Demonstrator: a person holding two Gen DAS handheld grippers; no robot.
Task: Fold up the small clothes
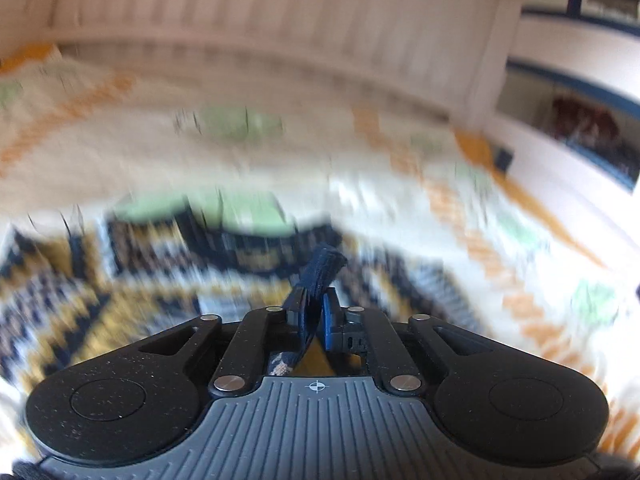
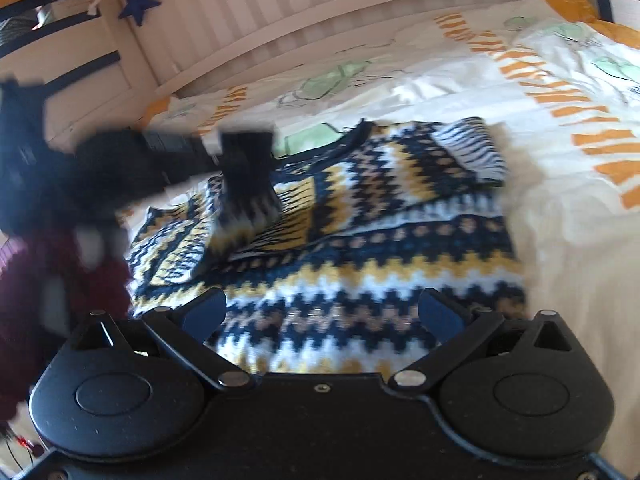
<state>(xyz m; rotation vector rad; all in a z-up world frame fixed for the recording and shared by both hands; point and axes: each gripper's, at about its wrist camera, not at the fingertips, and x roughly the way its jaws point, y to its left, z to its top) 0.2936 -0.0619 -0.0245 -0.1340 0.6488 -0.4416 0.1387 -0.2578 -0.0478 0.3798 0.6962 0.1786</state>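
A knitted sweater (image 2: 360, 240) in navy, yellow and white zigzags lies flat on the bed, its right sleeve folded in over the chest. My left gripper (image 2: 247, 168), blurred at the left, holds the other sleeve (image 2: 240, 216) lifted above the sweater's body. In the left wrist view the left gripper (image 1: 314, 310) is shut on the sleeve's navy ribbed cuff (image 1: 322, 272), which sticks up between the fingers over the blurred sweater (image 1: 120, 300). My right gripper (image 2: 322, 314) stands open just above the sweater's lower part, with nothing between its fingers.
The bed's white duvet (image 2: 560, 208) with orange and green prints surrounds the sweater. A white slatted bed board (image 2: 280, 12) runs along the far side, with a blue star (image 2: 140, 2) hanging at its left. A person's maroon sleeve (image 2: 24, 300) is at the left edge.
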